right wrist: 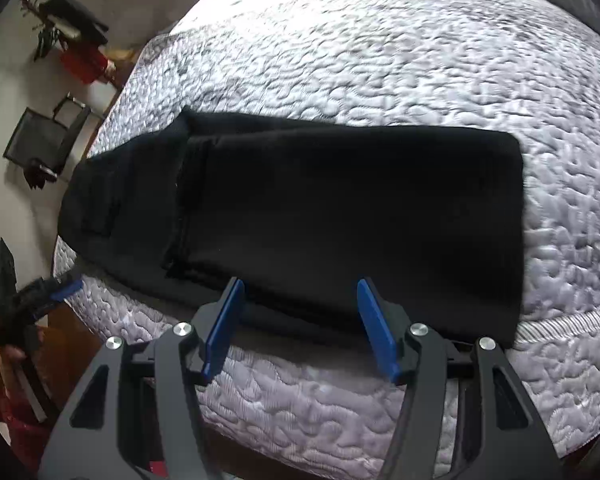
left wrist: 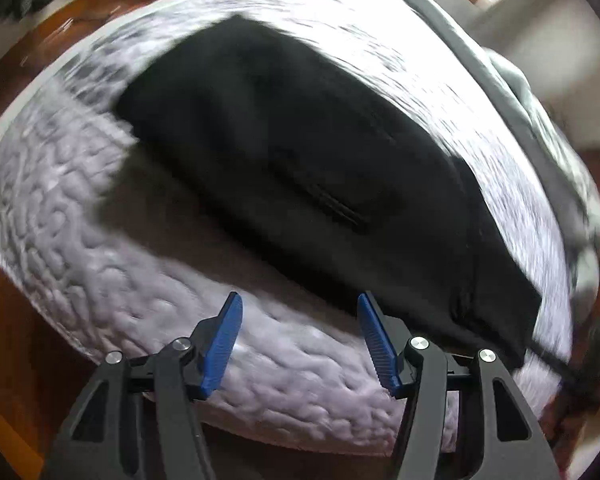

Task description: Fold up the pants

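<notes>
The black pants (right wrist: pixel 320 216) lie folded into a long flat rectangle on the quilted white mattress (right wrist: pixel 420 60), near its front edge. They also show in the blurred left wrist view (left wrist: pixel 300 168), with a pocket slit on top. My left gripper (left wrist: pixel 300 308) is open and empty, just short of the pants' near edge. It also shows at the left of the right wrist view (right wrist: pixel 66 286). My right gripper (right wrist: pixel 300 292) is open and empty, its blue fingertips (right wrist: pixel 230 312) over the pants' near edge.
The mattress edge (right wrist: pixel 300 420) drops off in front of me to a wooden floor (left wrist: pixel 28 360). A grey cloth (left wrist: pixel 512 92) lies along the far side of the bed. A black chair (right wrist: pixel 44 140) and a plant (right wrist: pixel 48 36) stand by the wall.
</notes>
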The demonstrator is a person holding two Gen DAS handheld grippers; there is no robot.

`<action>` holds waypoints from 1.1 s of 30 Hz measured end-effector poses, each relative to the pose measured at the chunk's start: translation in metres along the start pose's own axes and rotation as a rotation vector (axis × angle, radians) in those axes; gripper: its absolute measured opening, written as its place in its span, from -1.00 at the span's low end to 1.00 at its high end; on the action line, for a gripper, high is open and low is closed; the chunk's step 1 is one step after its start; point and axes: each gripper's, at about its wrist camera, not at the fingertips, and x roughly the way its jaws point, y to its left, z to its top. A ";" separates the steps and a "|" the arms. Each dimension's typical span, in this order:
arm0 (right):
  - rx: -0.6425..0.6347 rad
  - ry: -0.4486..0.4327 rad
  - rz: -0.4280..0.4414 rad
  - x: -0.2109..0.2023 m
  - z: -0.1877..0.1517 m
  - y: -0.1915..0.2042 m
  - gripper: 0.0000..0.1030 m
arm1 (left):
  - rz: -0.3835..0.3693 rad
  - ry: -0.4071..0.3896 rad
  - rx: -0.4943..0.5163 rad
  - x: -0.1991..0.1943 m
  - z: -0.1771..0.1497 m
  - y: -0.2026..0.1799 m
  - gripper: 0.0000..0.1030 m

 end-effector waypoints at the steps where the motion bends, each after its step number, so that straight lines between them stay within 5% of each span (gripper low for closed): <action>1: 0.004 0.017 -0.019 0.007 0.001 0.000 0.14 | -0.001 -0.010 -0.041 0.000 0.006 0.011 0.17; 8: 0.022 0.043 -0.027 0.024 -0.005 -0.011 0.20 | -0.059 -0.018 -0.225 0.016 0.032 0.051 0.17; 14: 0.011 0.049 -0.034 0.030 -0.001 -0.009 0.26 | -0.169 -0.008 -0.287 0.030 0.041 0.044 0.12; 21: 0.004 0.045 -0.017 0.031 -0.002 -0.012 0.28 | -0.227 -0.036 -0.333 0.030 0.048 0.045 -0.39; 24: 0.018 0.044 -0.001 0.032 0.000 -0.014 0.30 | -0.203 -0.042 -0.281 0.030 0.053 0.041 -0.41; 28: 0.012 0.032 0.008 0.032 -0.002 -0.015 0.32 | -0.235 0.012 -0.420 0.053 0.055 0.059 -0.30; 33: 0.026 0.017 0.041 0.028 -0.003 -0.019 0.32 | -0.246 -0.064 -0.402 0.035 0.048 0.053 -0.56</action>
